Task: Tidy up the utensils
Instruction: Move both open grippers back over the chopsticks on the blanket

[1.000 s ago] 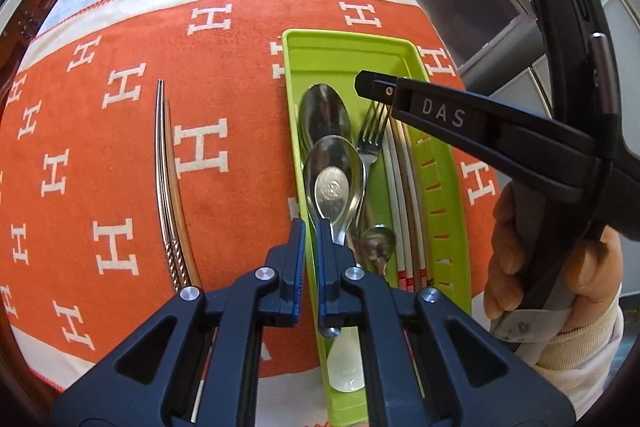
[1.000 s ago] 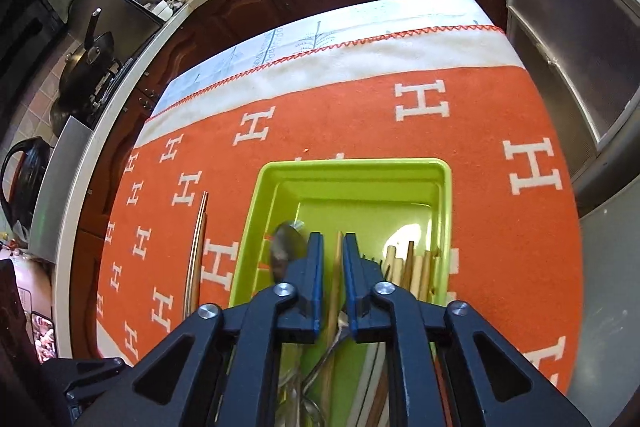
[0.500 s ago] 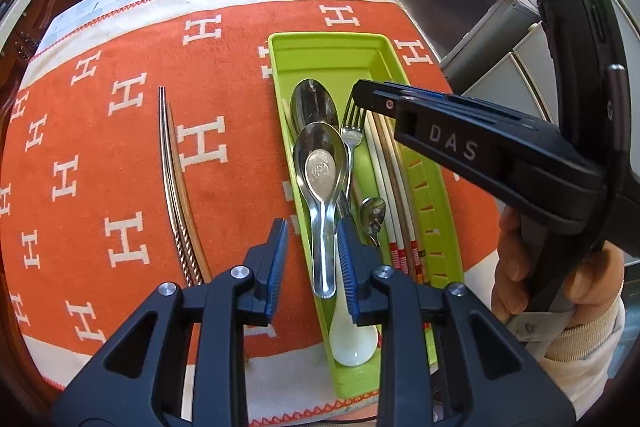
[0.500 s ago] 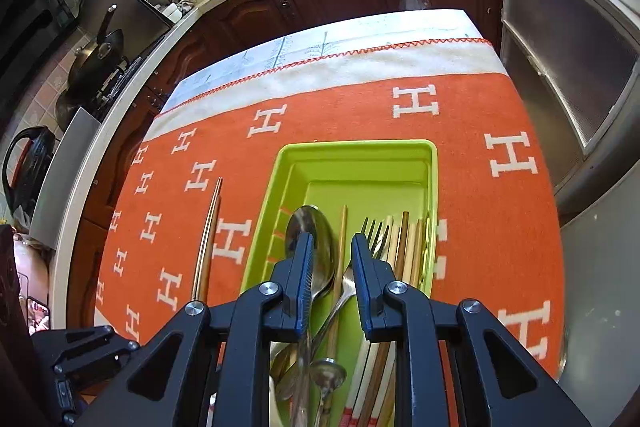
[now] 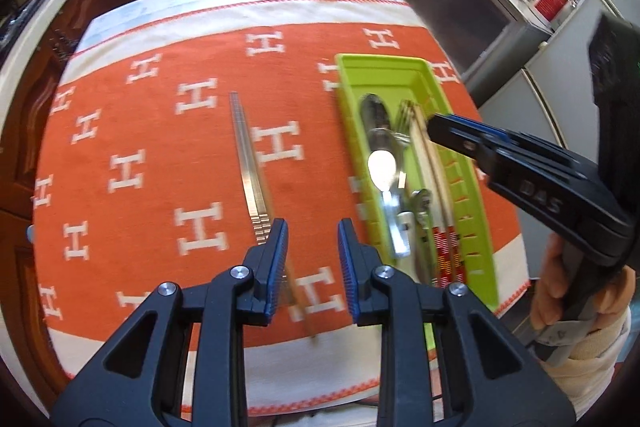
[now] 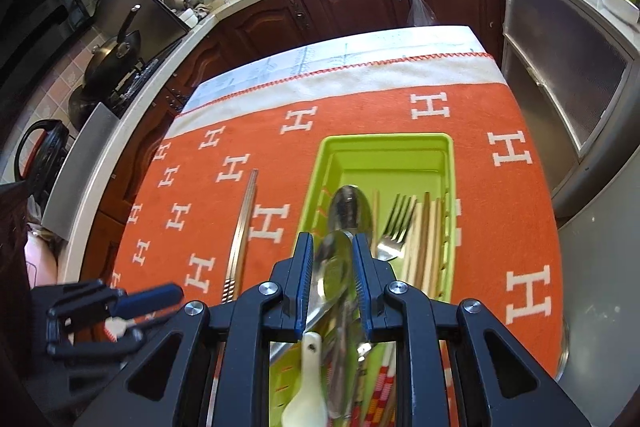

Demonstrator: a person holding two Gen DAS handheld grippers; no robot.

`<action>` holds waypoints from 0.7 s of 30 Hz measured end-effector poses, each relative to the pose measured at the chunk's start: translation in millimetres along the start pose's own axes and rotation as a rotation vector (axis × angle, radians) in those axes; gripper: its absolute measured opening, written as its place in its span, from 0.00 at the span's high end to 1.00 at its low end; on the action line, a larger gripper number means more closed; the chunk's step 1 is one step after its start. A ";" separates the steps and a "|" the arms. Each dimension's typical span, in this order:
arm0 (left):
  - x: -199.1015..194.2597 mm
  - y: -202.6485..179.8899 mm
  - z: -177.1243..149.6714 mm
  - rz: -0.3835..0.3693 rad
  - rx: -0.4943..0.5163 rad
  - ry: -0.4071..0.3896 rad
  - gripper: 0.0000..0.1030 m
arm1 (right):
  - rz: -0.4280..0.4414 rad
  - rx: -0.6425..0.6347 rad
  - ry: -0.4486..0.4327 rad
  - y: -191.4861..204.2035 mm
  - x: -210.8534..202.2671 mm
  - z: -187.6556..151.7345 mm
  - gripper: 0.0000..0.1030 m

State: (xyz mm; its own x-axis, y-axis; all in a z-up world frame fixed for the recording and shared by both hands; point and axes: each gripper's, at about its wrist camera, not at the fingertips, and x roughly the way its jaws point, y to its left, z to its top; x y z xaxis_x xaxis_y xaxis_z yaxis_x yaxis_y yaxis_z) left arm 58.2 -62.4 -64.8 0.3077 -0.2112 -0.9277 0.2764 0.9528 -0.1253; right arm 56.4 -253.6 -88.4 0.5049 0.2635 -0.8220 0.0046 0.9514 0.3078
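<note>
Nearest us, our left gripper (image 5: 310, 247) hangs with its jaws apart and nothing between them, above the orange cloth (image 5: 160, 155) that covers the counter. Just beyond its left finger lie the metal chopsticks (image 5: 250, 167), a tight bundle pointing away from us. They look like the only utensils not yet sorted, so we judge they are the next thing to collect.

Our right gripper (image 6: 332, 275) is likewise parted and grips nothing. It hovers over the green tray (image 6: 386, 143), with the bowl of a steel spoon (image 6: 334, 267) showing through the gap but not pinched.

The tray sits to the right of the chopsticks, long side running away from us. Inside it, spoons lie on the left, a fork (image 6: 394, 227) in the middle and wooden chopsticks (image 6: 426, 239) along the right wall, all lengthwise, presumably so like sits with like. A white ceramic spoon (image 6: 306, 391) lies at the near end.

The tray is crowded, so there is little free room for the metal pair, and the two grippers work close enough to collide over it.

Farther off stand dark wood cabinets (image 6: 352, 7) and a stove with a pan (image 6: 116, 55), well clear of the work.
</note>
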 end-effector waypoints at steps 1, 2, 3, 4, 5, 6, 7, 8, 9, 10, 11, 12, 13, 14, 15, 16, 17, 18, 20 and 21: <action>-2.0 5.3 -1.1 0.007 -0.005 -0.004 0.78 | 0.004 -0.005 0.001 4.9 -2.4 -1.4 0.81; -5.1 11.8 -2.4 0.016 -0.011 -0.009 0.78 | 0.010 -0.013 0.002 9.9 -4.8 -3.1 0.81; -7.2 16.9 -3.2 0.020 -0.016 -0.012 0.78 | 0.017 -0.025 0.004 15.1 -6.2 -4.3 0.81; -9.0 22.7 -4.1 0.024 -0.023 -0.015 0.78 | 0.025 -0.034 0.008 19.8 -6.9 -6.2 0.81; -10.2 27.4 -4.7 0.027 -0.031 -0.016 0.78 | 0.029 -0.040 0.012 22.2 -6.6 -7.2 0.81; -12.0 33.3 -5.4 0.028 -0.042 -0.018 0.78 | 0.031 -0.046 0.022 27.4 -6.0 -10.6 0.81; -13.1 37.4 -5.8 0.028 -0.050 -0.020 0.78 | 0.040 -0.049 0.030 30.3 -5.1 -13.0 0.81; -14.3 41.0 -6.3 0.028 -0.056 -0.023 0.78 | 0.045 -0.050 0.035 32.3 -3.7 -15.1 0.81; -15.3 44.5 -6.5 0.029 -0.060 -0.025 0.78 | 0.047 -0.051 0.039 35.2 -2.9 -17.6 0.81; -16.5 49.1 -6.5 0.032 -0.063 -0.029 0.78 | 0.052 -0.048 0.044 38.9 -2.9 -20.4 0.81; -16.7 51.7 -6.5 0.035 -0.064 -0.031 0.78 | 0.059 -0.044 0.048 40.5 -0.4 -20.6 0.81; -16.8 54.8 -6.2 0.039 -0.068 -0.034 0.78 | 0.077 -0.039 0.053 44.7 -0.6 -23.1 0.81; -16.4 57.7 -6.2 0.044 -0.074 -0.036 0.78 | 0.085 -0.036 0.055 47.5 0.6 -24.3 0.81; -15.8 60.4 -6.2 0.047 -0.080 -0.035 0.78 | 0.089 -0.034 0.057 47.6 2.1 -24.3 0.81; -15.0 62.8 -6.1 0.046 -0.085 -0.032 0.78 | 0.100 -0.027 0.065 50.1 3.3 -27.0 0.81; -14.1 65.2 -6.0 0.044 -0.089 -0.030 0.78 | 0.107 -0.024 0.074 51.2 5.5 -28.6 0.81; -12.8 67.2 -6.1 0.045 -0.092 -0.028 0.78 | 0.107 -0.021 0.081 51.5 8.8 -28.5 0.81; -11.4 69.3 -6.0 0.046 -0.093 -0.027 0.78 | 0.102 -0.017 0.090 53.7 11.4 -31.1 0.81; -7.5 72.8 -5.5 0.047 -0.090 -0.025 0.78 | 0.103 -0.026 0.104 57.2 17.1 -32.4 0.81; -4.8 74.3 -5.3 0.050 -0.087 -0.023 0.78 | 0.106 -0.027 0.110 60.1 19.6 -33.5 0.81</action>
State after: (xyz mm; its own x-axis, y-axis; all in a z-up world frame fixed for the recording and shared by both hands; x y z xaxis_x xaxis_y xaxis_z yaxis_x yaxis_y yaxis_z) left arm 72.4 10.6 -71.5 0.3405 -0.1668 -0.9253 0.1801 0.9775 -0.1100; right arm 37.7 -185.9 -102.1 0.4035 0.3768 -0.8338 -0.0673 0.9210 0.3837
